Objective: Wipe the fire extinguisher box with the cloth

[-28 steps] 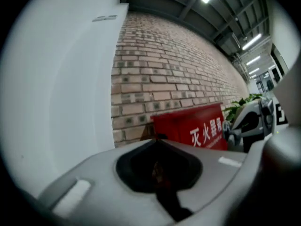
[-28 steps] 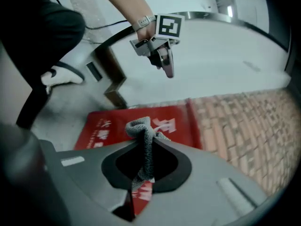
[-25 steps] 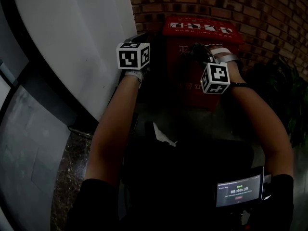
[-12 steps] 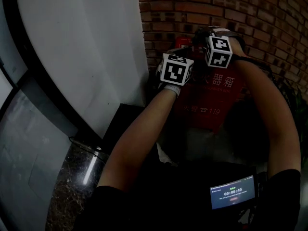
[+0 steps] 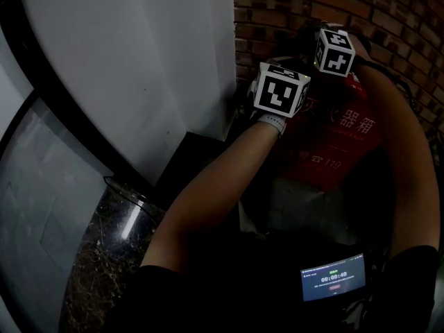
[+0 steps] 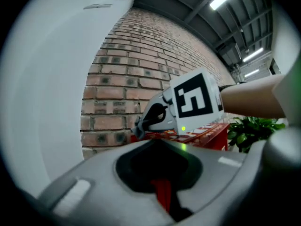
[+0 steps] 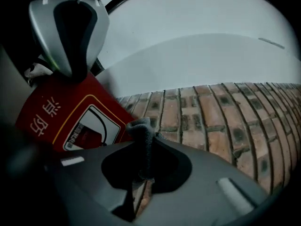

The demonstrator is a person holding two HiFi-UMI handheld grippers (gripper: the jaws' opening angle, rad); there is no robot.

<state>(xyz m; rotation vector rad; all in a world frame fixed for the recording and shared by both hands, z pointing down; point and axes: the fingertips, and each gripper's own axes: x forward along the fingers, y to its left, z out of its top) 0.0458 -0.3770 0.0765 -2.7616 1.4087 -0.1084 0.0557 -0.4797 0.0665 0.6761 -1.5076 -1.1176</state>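
The red fire extinguisher box (image 5: 343,141) stands against the brick wall, with white print on its front. My right gripper (image 5: 313,37) is up at the box's top back edge, shut on a grey cloth (image 7: 143,134) that sticks up between its jaws. In the right gripper view the box (image 7: 56,114) lies to the left of the cloth. My left gripper (image 5: 276,71) hangs beside the box's upper left corner, shut and holding nothing. In the left gripper view the right gripper (image 6: 141,122) holds the cloth over the box top (image 6: 209,132).
A white curved wall (image 5: 139,61) rises close on the left. The brick wall (image 5: 395,9) is right behind the box. A green plant (image 6: 254,128) stands to the box's right. A black low block (image 5: 187,161) and dark marble floor (image 5: 104,241) lie below.
The right gripper has gone with the cloth from the box's front face up to its top edge. The left gripper has moved from the box's left side in toward its upper corner.
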